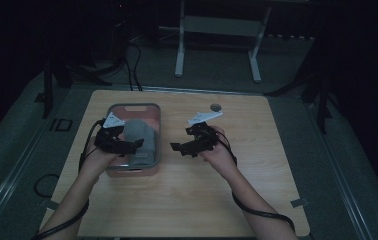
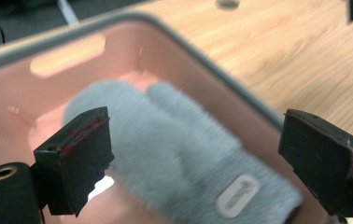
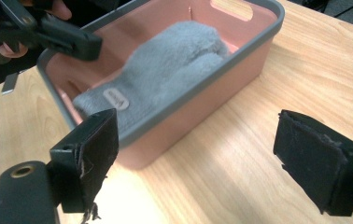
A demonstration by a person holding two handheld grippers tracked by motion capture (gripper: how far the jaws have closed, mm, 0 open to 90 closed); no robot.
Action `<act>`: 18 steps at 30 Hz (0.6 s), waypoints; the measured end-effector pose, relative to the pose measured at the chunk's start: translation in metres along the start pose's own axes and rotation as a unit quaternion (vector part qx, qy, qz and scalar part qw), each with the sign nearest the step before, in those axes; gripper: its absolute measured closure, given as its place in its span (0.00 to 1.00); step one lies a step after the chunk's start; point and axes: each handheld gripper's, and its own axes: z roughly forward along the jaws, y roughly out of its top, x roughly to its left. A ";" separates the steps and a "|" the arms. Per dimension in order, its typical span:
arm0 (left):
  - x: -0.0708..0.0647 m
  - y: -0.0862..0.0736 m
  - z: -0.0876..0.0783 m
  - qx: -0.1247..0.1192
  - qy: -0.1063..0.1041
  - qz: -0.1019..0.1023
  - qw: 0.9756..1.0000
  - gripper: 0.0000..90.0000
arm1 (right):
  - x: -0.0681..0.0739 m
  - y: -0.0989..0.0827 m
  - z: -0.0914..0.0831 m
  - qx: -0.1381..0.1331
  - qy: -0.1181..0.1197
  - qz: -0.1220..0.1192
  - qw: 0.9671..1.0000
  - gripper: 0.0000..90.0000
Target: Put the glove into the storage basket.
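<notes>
Mitten (image 1: 139, 136) between 2 hovering tongs

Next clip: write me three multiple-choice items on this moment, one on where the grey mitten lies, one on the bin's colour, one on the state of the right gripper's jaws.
1. Where does the grey mitten lie?
A. on the bare table
B. inside the bin
C. between the right gripper's jaws

2. What colour are the walls of the bin?
A. pink
B. blue
C. green

3. How do the jaws of the right gripper stand?
A. shut on the mitten
B. shut on nothing
C. open with nothing between them

Key: 1 B, the mitten rests within the bin's walls; 2 A, pink walls under a grey rim; 3 C, bare wooden table shows between the wide-set jaws.
</notes>
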 end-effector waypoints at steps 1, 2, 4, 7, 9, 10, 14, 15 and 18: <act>-0.008 0.000 -0.003 -0.016 -0.009 0.002 1.000 0.11 | 0.000 -0.003 -0.003 0.000 -0.002 -0.002 1.000 0.16; -0.008 0.000 -0.003 -0.016 -0.009 0.002 1.000 0.11 | 0.000 -0.003 -0.003 0.000 -0.002 -0.002 1.000 0.16; -0.022 -0.001 -0.004 -0.029 -0.023 0.015 0.999 0.10 | -0.002 -0.012 -0.011 -0.004 -0.003 -0.004 1.000 0.16; -0.032 -0.001 -0.003 -0.029 -0.036 0.026 0.999 0.10 | -0.003 -0.017 -0.015 -0.003 -0.006 -0.006 1.000 0.16; -0.043 -0.002 -0.001 -0.029 -0.049 0.034 0.998 0.09 | -0.003 -0.023 -0.020 -0.004 -0.005 -0.008 1.000 0.16; -0.048 -0.002 0.000 -0.030 -0.055 0.040 0.997 0.09 | -0.004 -0.028 -0.024 -0.003 -0.008 -0.013 1.000 0.16; -0.068 -0.004 0.006 -0.034 -0.077 0.051 0.995 0.09 | -0.007 -0.040 -0.034 -0.007 -0.009 -0.016 1.000 0.16; -0.072 -0.004 0.008 -0.035 -0.081 0.053 0.995 0.09 | -0.007 -0.040 -0.034 -0.007 -0.009 -0.016 1.000 0.16; -0.084 -0.006 0.012 -0.043 -0.089 0.068 0.993 0.09 | -0.011 -0.049 -0.041 -0.006 -0.012 -0.021 1.000 0.16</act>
